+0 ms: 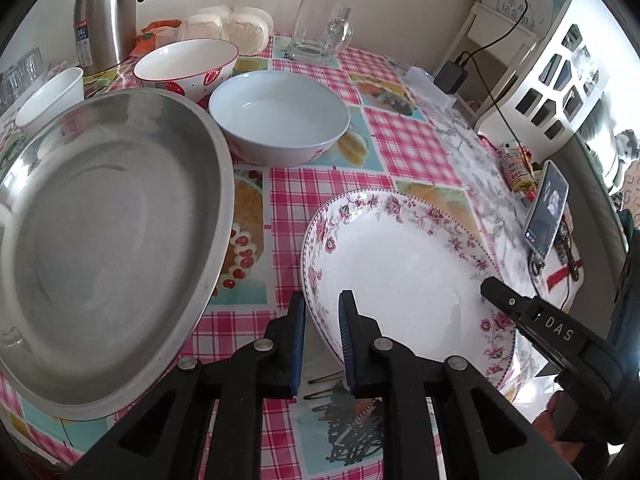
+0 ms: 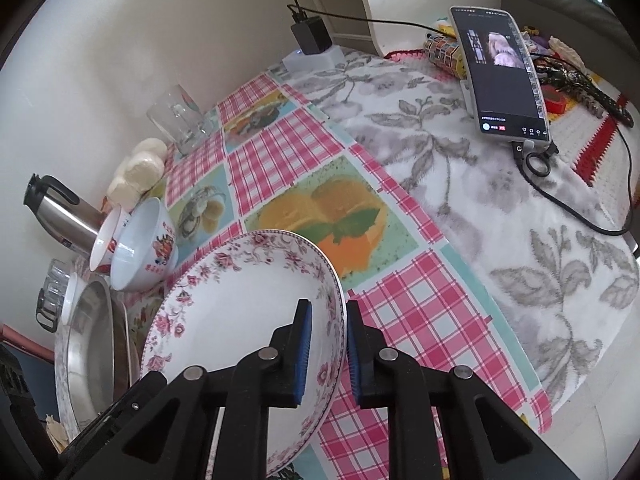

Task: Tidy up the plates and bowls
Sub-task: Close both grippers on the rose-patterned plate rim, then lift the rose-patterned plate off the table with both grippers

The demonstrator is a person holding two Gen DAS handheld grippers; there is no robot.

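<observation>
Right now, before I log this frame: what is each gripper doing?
Left gripper: jaws around the floral plate rim, closed on it.
Right gripper: closed on the same floral plate's opposite rim.

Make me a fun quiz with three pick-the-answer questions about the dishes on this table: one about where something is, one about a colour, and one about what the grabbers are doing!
1. Where is the steel pan compared with the flowered plate, seen from the left wrist?
A. to its left
B. on top of it
C. inside it

2. What colour are the flowers on the plate's rim?
A. blue
B. pink
C. yellow

3. What is the right hand-held gripper doing?
A. hanging open over the phone
B. gripping a glass
C. straddling the plate's rim with its jaws

Answers:
1. A, the pan sits left of the plate with tablecloth between them.
2. B, pink blossoms circle the white centre.
3. C, one blue pad is inside the rim and one outside; the left hand-held gripper does likewise on the opposite edge.
</observation>
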